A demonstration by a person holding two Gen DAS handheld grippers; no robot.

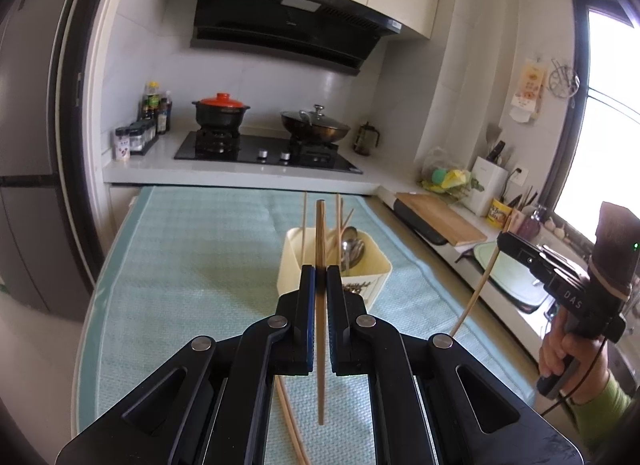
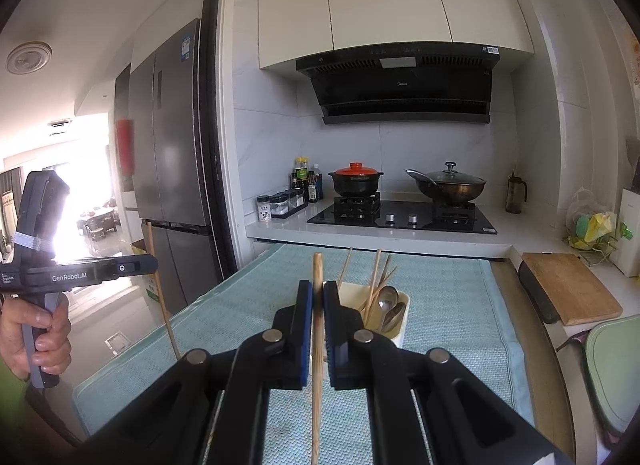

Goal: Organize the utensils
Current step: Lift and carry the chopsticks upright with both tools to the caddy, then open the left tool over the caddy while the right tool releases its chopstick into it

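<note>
Holding 1 chopstick in each gripper, you are working above the mat-covered surface [image 1: 192, 265]. In the left wrist view, your left gripper [image 1: 320, 277] is sitting at centre frame with its jaws clamped together on a wooden chopstick [image 1: 320, 345], which is standing almost upright, its top rising above the fingertips and its lower end hanging below them over the teal mat. In the right wrist view, your right gripper [image 2: 318, 293] is likewise clamping a second chopstick [image 2: 317, 377] near upright at centre frame.

The cream utensil holder [image 1: 372, 265] is standing on the mat just beyond the left gripper's tips; in the right wrist view it is showing just right of the fingertips. It is holding several chopsticks upright and metal spoons [image 1: 352, 249] leaning toward its right side.

2 more loose chopsticks [image 1: 292, 425] are lying on the mat at the lower centre of the left wrist view, partly hidden under the gripper body.

At the right edge of the left wrist view, your right hand [image 1: 560, 349] is gripping its handle, with its chopstick slanting down to the left. At the left edge of the right wrist view, your left hand [image 2: 36, 333] is showing the same way.
</note>
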